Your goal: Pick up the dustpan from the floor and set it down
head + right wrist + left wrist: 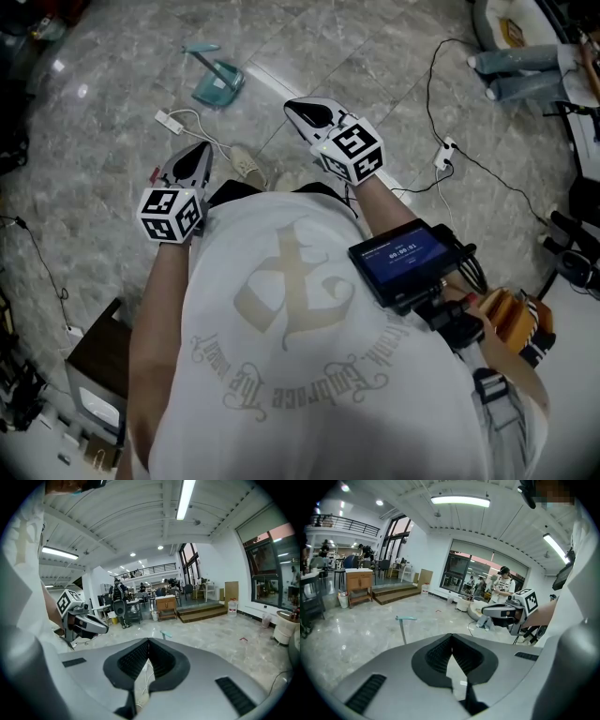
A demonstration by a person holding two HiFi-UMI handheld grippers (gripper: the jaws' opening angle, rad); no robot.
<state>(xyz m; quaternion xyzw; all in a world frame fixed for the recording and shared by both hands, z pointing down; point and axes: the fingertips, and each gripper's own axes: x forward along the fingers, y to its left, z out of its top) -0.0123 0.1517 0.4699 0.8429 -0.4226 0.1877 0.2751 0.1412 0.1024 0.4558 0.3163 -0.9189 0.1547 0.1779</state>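
- Dustpan (218, 84) is on the marble floor (375, 56), out in front of the person and well apart from both tongs. Nothing's touching it, so imo the pick-up hasn't started.
- Left tongs (201, 148): pinched together at the tips w/ nothing between them. You just see floor through the gap lower down.
- Right tongs (298, 107): same deal, closed all the way and empty.
- Why they're held like that: both are out in front of the body, side by side, angled a bit downward toward the floor ahead. Reads like a ready stance to me – parked and lined up roughly on the target, not reaching.
- The pan sits flat w/ its handle (401, 629) sticking up, short crossbar on top. That's prob why it's left that way – an upright handle is easy to nip from standing height w/o scraping along the floor. I'd guess the handle is the grab spot, not the pan's lip.
- Whichever tongs go for it will have to open first, since they're too closed to fit around anything rn.
- Other stuff: a white power strip (169, 119) w/ its cord lies between the person and the dustpan, just past the shoes (247, 166). It's a trip/snag risk if they step fwd. Can't tell if the cord touches the pan, looks apart.
- There's a small screen (405, 253) on a rig at the person's right side. Not part of the job afaict.
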